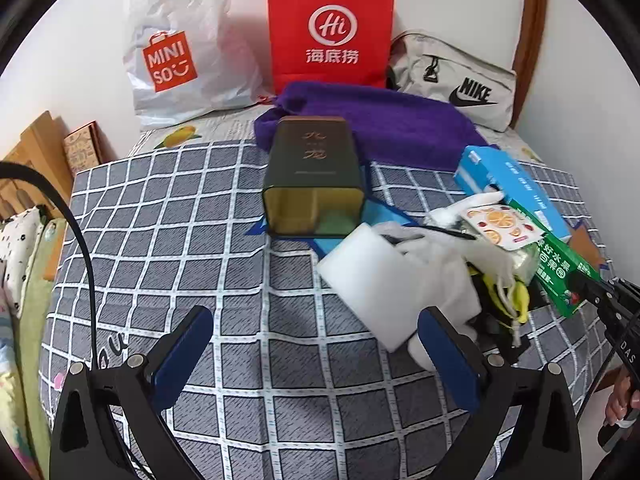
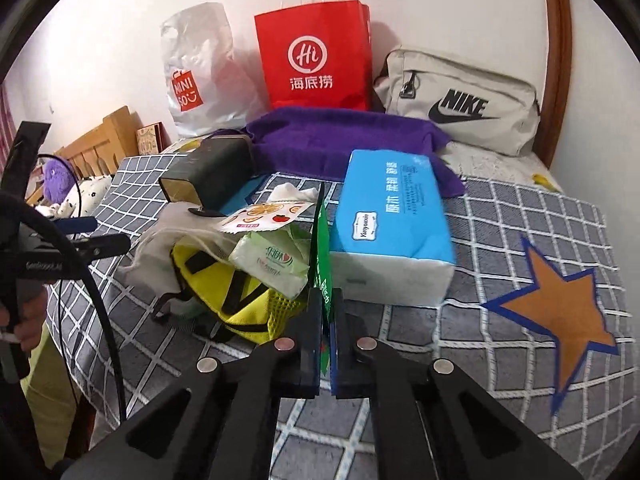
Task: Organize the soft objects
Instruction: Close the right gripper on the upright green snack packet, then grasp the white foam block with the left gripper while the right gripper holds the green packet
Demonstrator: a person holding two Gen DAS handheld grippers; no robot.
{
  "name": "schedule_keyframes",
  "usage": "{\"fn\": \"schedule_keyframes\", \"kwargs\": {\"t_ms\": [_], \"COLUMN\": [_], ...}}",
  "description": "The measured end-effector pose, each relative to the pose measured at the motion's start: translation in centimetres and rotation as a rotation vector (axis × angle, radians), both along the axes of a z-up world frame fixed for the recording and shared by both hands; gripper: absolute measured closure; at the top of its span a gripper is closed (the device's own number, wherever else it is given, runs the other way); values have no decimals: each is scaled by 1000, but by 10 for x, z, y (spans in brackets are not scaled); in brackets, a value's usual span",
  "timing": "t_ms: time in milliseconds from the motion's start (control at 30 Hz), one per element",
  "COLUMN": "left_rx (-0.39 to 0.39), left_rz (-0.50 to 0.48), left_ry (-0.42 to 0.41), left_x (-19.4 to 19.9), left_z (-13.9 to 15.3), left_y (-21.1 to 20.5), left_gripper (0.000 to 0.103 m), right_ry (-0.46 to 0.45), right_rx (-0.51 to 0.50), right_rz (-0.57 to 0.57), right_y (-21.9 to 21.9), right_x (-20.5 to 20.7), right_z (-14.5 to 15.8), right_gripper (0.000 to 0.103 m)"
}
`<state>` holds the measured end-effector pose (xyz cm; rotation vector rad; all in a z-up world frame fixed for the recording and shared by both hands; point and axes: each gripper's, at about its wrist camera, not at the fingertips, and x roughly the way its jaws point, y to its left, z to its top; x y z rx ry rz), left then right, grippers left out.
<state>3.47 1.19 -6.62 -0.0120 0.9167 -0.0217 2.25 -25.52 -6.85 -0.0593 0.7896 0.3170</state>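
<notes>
**Right tool pinches a green packet; left tool is wide open over the bed**

The right tool [image 2: 327, 320] is closed almost all the way. Its two blue pads squeeze the edge of a flat green plastic packet [image 2: 320, 240], which stands up on its edge just beside the big blue and white tissue pack [image 2: 390, 220].

The left tool [image 1: 316, 356] is wide open and holds nothing. Its right pad [image 1: 448, 360] sits just beside a white foam block [image 1: 368, 276], but I cannot tell if they touch.

Everything lies on a bed with a grey checked sheet [image 1: 200, 220] that has an orange star [image 2: 560, 308] on it. A white wall is behind.

The soft things sit in one pile: one yellow mesh bag [image 2: 244, 304], one small green tissue pack [image 2: 276, 264], one flat packet with orange fruit pictures [image 2: 264, 214] and some white cloth [image 1: 436, 272]. One dark green tin box [image 1: 314, 184] lies on its side with the open end facing the left tool. One purple towel [image 1: 380, 120] is behind it.

At the back stand one white plastic Miniso bag [image 1: 180, 52], one red paper bag [image 1: 330, 28] and one beige Nike bag [image 1: 456, 80].
</notes>
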Motion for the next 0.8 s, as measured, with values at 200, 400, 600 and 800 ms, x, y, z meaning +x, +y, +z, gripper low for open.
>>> {"fn": "schedule_keyframes", "kwargs": {"t_ms": [200, 400, 600, 800], "left_rx": [-65, -114, -153, -183], "left_rz": [-4, 85, 68, 76], "left_ry": [15, 67, 132, 209], "left_x": [13, 41, 57, 63], "left_z": [-1, -13, -28, -42], "left_y": [1, 9, -3, -7], "left_gripper": [0, 0, 0, 0], "right_ry": [0, 33, 47, 84], "right_rx": [-19, -30, -13, -5], "right_rz": [5, 13, 7, 10], "right_y": [-8, -12, -14, -9], "right_x": [-16, -23, -18, -6], "right_z": [3, -11, -16, -27], "right_gripper": [100, 100, 96, 94]}}
